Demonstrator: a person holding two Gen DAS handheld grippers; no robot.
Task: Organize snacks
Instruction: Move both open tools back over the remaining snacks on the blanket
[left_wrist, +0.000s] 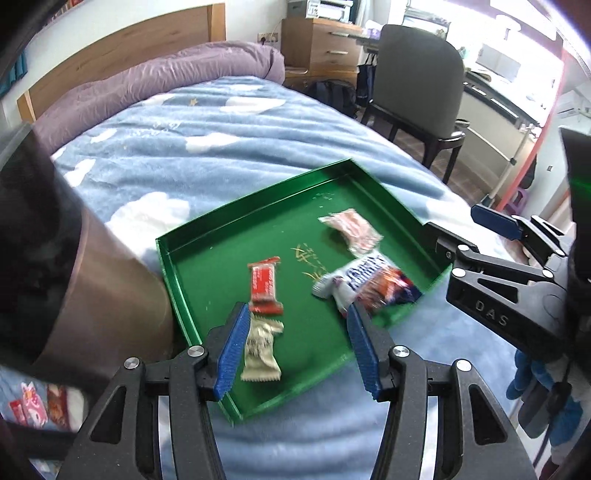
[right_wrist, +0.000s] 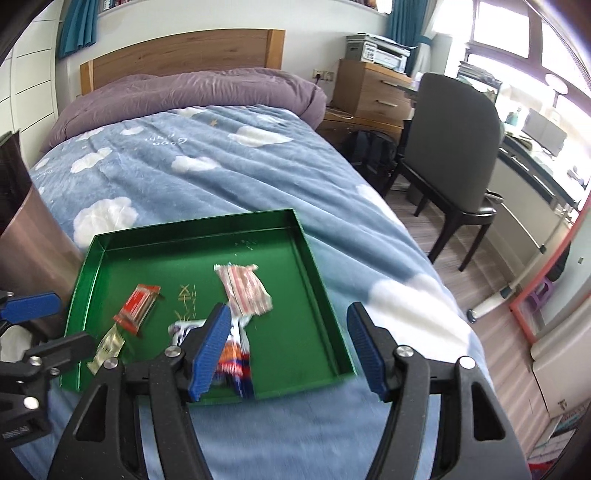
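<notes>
A green tray (left_wrist: 192, 254) (right_wrist: 314, 266) lies on the blue cloud-print bed. In it are a red bar (left_wrist: 264, 286) (right_wrist: 138, 304), a cream wrapper (left_wrist: 260, 350) (right_wrist: 107, 349), a pink-striped packet (left_wrist: 352, 230) (right_wrist: 245, 291) and a white-and-orange bag (left_wrist: 369, 282) (right_wrist: 234, 360). My left gripper (left_wrist: 295, 349) hovers above the tray's near part, open, nothing between its blue pads. My right gripper (right_wrist: 288, 349) hangs open over the tray's near right corner, holding nothing; it also shows as the right gripper (left_wrist: 495, 225) at the right of the left wrist view.
A brown cylindrical container (left_wrist: 85, 288) stands left of the tray. More snack packets (left_wrist: 37, 406) lie at the lower left. A dark chair (right_wrist: 454, 155), a backpack (right_wrist: 373, 151) and a wooden drawer unit (right_wrist: 373, 92) stand right of the bed; a purple duvet (right_wrist: 184, 96) lies at its head.
</notes>
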